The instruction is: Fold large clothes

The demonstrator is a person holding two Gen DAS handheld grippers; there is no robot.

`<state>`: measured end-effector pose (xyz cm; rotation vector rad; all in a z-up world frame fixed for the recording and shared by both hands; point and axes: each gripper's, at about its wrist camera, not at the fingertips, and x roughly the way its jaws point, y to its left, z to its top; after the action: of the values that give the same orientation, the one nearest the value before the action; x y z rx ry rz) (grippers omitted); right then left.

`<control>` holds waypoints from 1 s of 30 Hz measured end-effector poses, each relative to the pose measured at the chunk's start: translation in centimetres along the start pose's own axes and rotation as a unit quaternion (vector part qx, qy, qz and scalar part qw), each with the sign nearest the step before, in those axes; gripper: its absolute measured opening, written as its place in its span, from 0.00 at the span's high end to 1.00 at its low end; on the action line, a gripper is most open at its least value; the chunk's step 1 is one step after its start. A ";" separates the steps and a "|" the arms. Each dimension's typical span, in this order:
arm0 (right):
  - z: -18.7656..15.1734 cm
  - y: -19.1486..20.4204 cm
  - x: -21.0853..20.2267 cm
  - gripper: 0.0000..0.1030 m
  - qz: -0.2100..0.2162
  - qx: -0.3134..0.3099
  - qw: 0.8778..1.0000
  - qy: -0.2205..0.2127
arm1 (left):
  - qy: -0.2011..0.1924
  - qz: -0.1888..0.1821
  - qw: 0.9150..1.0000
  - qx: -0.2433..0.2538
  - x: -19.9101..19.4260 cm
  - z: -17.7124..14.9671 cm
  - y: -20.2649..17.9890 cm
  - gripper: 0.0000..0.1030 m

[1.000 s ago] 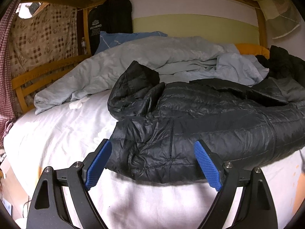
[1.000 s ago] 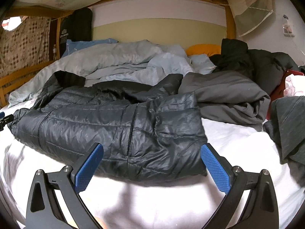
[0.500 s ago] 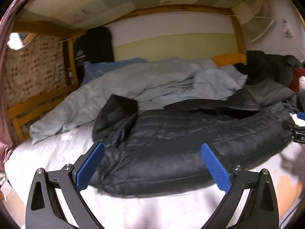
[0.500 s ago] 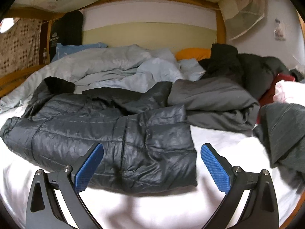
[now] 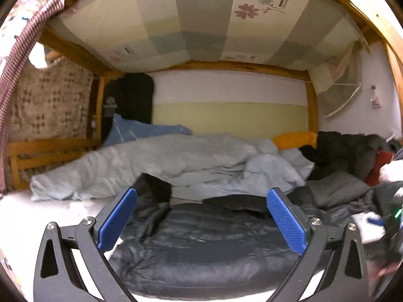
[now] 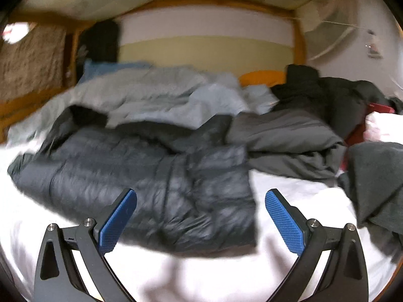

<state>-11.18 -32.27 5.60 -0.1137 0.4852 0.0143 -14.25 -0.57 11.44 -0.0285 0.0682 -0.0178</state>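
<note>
A bed (image 6: 206, 274) with a white sheet fills both views, under the wooden frame of an upper bunk. Along its far side lies a rumpled pale blue duvet (image 5: 161, 161), with a blue pillow (image 5: 136, 130) at the far left and an orange one (image 5: 294, 138) further right. The dark quilted jacket (image 6: 141, 176) lies spread across the near middle of the bed, its collar end to the left and its hem end to the right. To its right sits a heap of grey and black clothes (image 6: 292, 136), touching the jacket's far right edge. The left gripper (image 5: 201, 219) hangs above the jacket's near edge; its jaws have just been opening and stand released, nothing pressed between them. The right gripper (image 6: 201, 219) hovers near the jacket's right end, jaws spread wide and empty.
</note>
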 end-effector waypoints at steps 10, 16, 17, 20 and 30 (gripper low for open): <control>0.2 3.9 0.5 0.00 -0.110 -0.050 0.993 -0.001 | -0.022 0.004 0.999 0.049 -2.2 1.5 -3.7 0.00; 0.6 3.6 1.2 0.00 0.007 -0.021 0.999 0.047 | 0.028 -0.067 0.997 0.024 -0.5 1.6 -2.6 0.00; 0.5 3.5 1.4 0.00 0.006 -0.018 0.999 0.048 | 0.038 -0.075 0.996 0.016 -0.1 1.8 -2.4 0.00; 0.3 2.8 1.4 0.00 -0.009 -0.002 0.999 0.038 | 0.046 -0.069 0.996 0.020 1.2 2.3 -2.6 0.00; 0.1 -2.4 1.7 0.00 -0.040 0.081 0.995 0.038 | 0.082 -0.141 0.986 -0.029 7.3 3.0 -3.3 0.00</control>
<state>-9.56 -34.65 5.12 0.0253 0.5560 -0.1084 -6.86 -3.91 14.07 -0.0942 0.2284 -0.3026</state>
